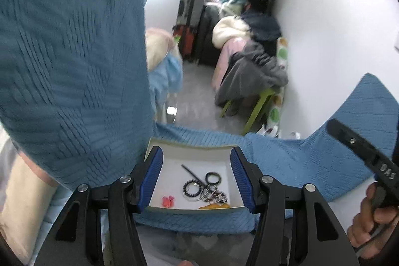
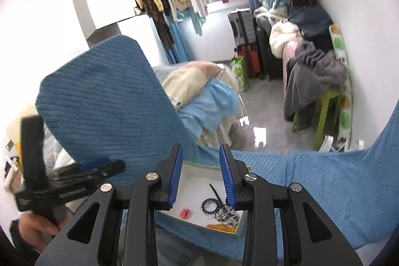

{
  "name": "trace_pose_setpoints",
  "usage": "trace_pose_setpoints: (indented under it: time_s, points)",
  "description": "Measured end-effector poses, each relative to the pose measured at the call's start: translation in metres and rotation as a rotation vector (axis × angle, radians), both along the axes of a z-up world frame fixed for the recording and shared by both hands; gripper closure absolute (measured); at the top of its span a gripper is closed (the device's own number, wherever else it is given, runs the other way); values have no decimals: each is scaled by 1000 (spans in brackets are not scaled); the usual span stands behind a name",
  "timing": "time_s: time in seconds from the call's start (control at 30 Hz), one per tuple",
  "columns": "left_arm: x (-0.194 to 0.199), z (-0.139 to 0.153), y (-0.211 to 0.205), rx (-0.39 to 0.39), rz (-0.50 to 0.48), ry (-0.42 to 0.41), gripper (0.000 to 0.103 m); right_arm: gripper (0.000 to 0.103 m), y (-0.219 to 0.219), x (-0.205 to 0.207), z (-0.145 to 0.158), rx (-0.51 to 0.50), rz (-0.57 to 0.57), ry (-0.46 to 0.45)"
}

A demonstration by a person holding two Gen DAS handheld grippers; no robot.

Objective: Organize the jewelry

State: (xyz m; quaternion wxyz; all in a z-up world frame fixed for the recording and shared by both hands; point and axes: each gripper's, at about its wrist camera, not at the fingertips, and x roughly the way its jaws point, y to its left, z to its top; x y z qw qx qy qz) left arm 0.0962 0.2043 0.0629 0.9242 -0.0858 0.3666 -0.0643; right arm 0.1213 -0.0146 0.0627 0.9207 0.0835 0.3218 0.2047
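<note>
Left claw (image 1: 195, 181) open above white box (image 1: 189, 150); jewelry (image 1: 204, 187) between fingers.

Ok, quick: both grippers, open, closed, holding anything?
Left gripper: open, empty, above the white box.
Right gripper: open, empty.

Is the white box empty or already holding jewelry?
Holding jewelry: the white box contains black bead bracelets, a black stick and a pink piece.
</note>
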Motion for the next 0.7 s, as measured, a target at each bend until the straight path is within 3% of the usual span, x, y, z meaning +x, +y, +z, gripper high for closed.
trace_pose_setpoints:
  time_s: [0.3, 0.7]
  points:
    - [-38, 41, -15, 8, 15, -96, 46, 74, -8, -39, 21, -29, -17, -77]
    - [-63, 13, -25, 6, 1, -53, 46, 74, -6, -77, -7, -68, -15, -42]
